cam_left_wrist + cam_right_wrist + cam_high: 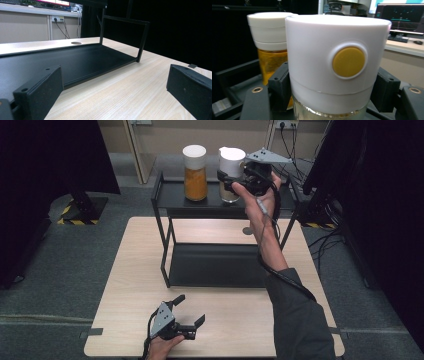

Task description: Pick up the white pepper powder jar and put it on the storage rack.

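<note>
Two white-lidded jars stand on the top shelf of a black metal rack point(170, 195). The left jar point(195, 172) holds orange grains. My right gripper point(234, 184) is shut on the right jar point(231, 165), just under its lid. In the right gripper view that jar's white lid point(337, 60), with a yellow round button, sits between my two black jaws, and the orange jar point(268, 50) stands behind it to the left. My left gripper point(189, 312) rests open near the table's front edge, nothing between its jaws point(112, 95).
The rack's lower tray point(215, 265) lies on the light wooden table point(135, 285), seen close in the left gripper view as the tray point(75, 62). Black curtains flank both sides. A stand base with hazard stripes point(75, 212) sits on the floor at left. Cables hang at right.
</note>
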`<state>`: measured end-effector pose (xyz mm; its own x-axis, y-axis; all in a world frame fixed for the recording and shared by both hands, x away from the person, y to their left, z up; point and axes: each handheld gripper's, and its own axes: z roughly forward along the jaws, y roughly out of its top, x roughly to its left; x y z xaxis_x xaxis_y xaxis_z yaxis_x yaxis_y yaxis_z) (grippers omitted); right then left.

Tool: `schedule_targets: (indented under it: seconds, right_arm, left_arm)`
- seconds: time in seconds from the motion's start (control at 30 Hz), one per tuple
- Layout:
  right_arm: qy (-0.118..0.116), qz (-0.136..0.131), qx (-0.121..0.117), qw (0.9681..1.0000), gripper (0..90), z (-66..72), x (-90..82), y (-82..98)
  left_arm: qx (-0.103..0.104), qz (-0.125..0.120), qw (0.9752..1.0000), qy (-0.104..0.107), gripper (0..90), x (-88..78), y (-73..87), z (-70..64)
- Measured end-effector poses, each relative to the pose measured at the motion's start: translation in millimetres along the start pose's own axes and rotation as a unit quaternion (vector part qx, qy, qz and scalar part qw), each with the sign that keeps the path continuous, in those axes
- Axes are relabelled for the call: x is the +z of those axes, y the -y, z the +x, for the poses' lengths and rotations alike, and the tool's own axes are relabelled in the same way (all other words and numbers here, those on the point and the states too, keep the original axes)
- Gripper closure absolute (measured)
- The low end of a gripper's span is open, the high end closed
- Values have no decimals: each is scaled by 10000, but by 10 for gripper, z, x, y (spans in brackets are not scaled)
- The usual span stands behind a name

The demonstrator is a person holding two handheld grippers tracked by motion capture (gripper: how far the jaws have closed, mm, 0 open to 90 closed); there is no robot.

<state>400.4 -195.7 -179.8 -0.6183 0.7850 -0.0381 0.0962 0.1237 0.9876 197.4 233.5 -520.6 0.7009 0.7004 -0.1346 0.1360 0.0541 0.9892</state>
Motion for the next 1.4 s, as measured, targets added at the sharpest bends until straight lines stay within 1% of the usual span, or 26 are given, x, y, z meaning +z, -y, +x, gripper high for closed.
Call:
schedule_targets:
  seconds: [0.13,0.27,0.37,0.53,0.63,0.73,0.83,0.9,0.93,0.97,1.0,1.07,1.13,1.2,1.23,1.3,1.4]
  right_arm:
    - [40,-1,37,10000,306,-5,76,17]
    - [29,-27,90,10000,306,-16,139,51]
    - [46,-45,63,10000,306,-2,171,73]
    - [35,-46,36,10000,306,17,196,97]
    - [38,-94,17,9999,306,16,198,123]
    - [26,-147,71,9999,305,1,188,155]
    - [51,-147,-13,9999,304,25,185,160]
    - [50,-146,-8,9999,302,23,184,162]
    - [35,-140,-4,9999,285,15,183,160]
    - [73,-126,-21,9999,258,24,181,156]
    - [129,-102,-41,9999,208,38,176,149]
    - [124,-93,35,9999,117,30,169,149]
    - [126,-60,76,9999,67,25,153,146]
    - [131,-129,108,9998,41,27,117,170]
    - [141,-103,110,9998,27,30,107,164]
    - [115,-77,146,9998,17,22,89,166]
    - [89,-147,195,9997,8,13,45,201]
  left_arm:
    - [18,22,10000,16,1,1,-3,1]
    - [24,14,10000,19,1,0,-2,0]
    - [15,6,10000,27,1,-1,1,-3]
    - [15,6,10000,27,1,-1,0,-4]
    - [21,6,10000,35,1,-3,-1,-6]
    - [22,10,10000,38,1,0,2,-9]
    - [26,6,10000,38,1,-3,0,-10]
    - [22,6,10000,37,1,0,3,-13]
    - [25,10,10000,43,1,0,4,-12]
    - [28,10,10000,47,1,0,4,-13]
    - [27,5,10000,49,1,1,5,-13]
    - [18,4,10000,43,1,1,5,-14]
    - [25,8,10000,39,1,0,4,-12]
    - [34,5,10000,39,1,0,4,-13]
    - [36,6,10000,42,1,1,5,-13]
    - [28,6,10000,43,1,1,5,-12]
    - [34,0,10000,33,1,0,5,-13]
